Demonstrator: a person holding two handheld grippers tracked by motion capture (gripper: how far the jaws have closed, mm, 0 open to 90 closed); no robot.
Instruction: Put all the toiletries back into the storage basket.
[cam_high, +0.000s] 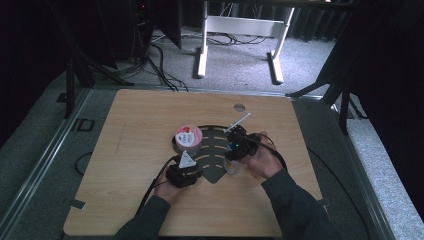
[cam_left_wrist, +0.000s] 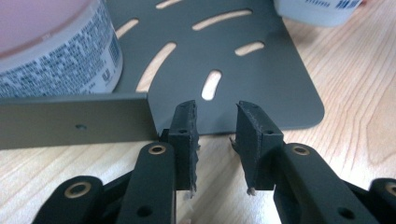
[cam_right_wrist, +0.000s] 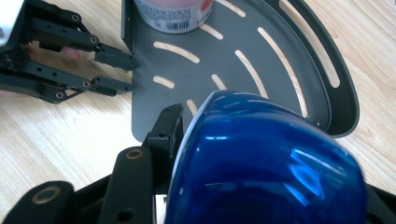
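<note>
A dark grey fan-shaped slotted tray (cam_high: 216, 141) lies mid-table, and a pink-lidded tub (cam_high: 188, 135) stands on its left part. My left gripper (cam_left_wrist: 215, 128) is open, its jaws low at the tray's (cam_left_wrist: 261, 79) near edge beside the upright side wall, with nothing clamped. In the right gripper view the left gripper (cam_right_wrist: 128, 73) sits at that same corner. My right gripper (cam_right_wrist: 252, 140) is shut on a white jar with a glossy blue lid (cam_right_wrist: 280, 177), which hides its right jaw. The jar (cam_high: 231, 167) stands at the tray's pointed end.
The tub (cam_left_wrist: 51, 51) stands close behind the tray's side wall. The jar's white base (cam_left_wrist: 317, 9) is at the far right of the tray. Bare wood surrounds the tray, with a round cable hole (cam_high: 239, 107) farther back. Cables trail toward the near edge.
</note>
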